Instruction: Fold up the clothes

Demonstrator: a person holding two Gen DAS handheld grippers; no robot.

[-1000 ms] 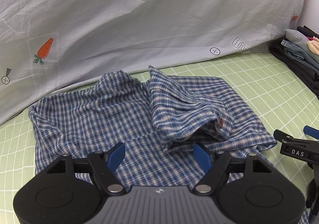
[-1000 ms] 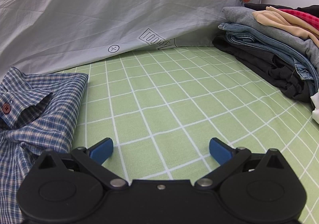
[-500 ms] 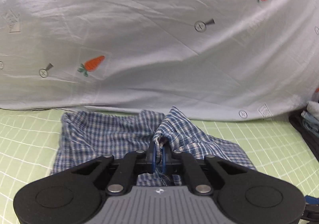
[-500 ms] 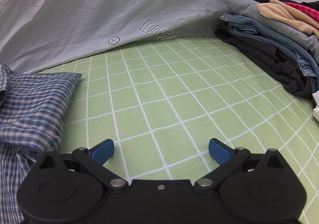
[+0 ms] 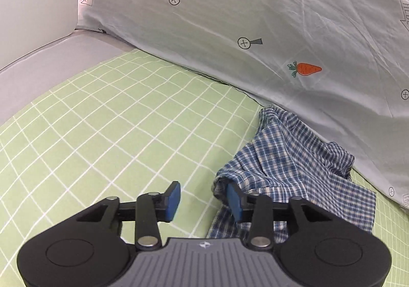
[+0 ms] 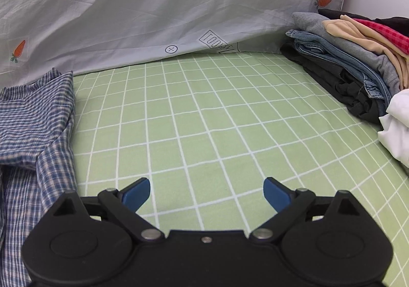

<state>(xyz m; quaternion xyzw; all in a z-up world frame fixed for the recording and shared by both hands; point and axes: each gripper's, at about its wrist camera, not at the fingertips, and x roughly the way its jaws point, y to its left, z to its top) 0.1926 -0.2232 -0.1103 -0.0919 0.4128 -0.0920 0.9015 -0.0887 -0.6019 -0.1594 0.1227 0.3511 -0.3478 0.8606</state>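
A blue and white plaid shirt (image 5: 288,174) lies crumpled on the green grid sheet (image 5: 122,128), against the hanging grey cloth. My left gripper (image 5: 203,201) is open at the shirt's left edge; its right blue pad (image 5: 234,201) touches a fold of plaid and the left pad is over bare sheet. In the right wrist view the same shirt (image 6: 33,131) fills the left side. My right gripper (image 6: 207,193) stands wide open over bare green sheet (image 6: 204,118), to the right of the shirt, with nothing between its fingers.
A grey printed cloth (image 5: 255,31) with carrots and arrows hangs along the back. Folded clothes are stacked (image 6: 358,57) at the right, with a white garment (image 6: 398,126) in front of them. A grey surface (image 5: 38,67) borders the sheet at far left.
Half a second ago my left gripper was shut on a fold of the plaid shirt; now it is open and has swung left with the fabric released. The right gripper stays open.
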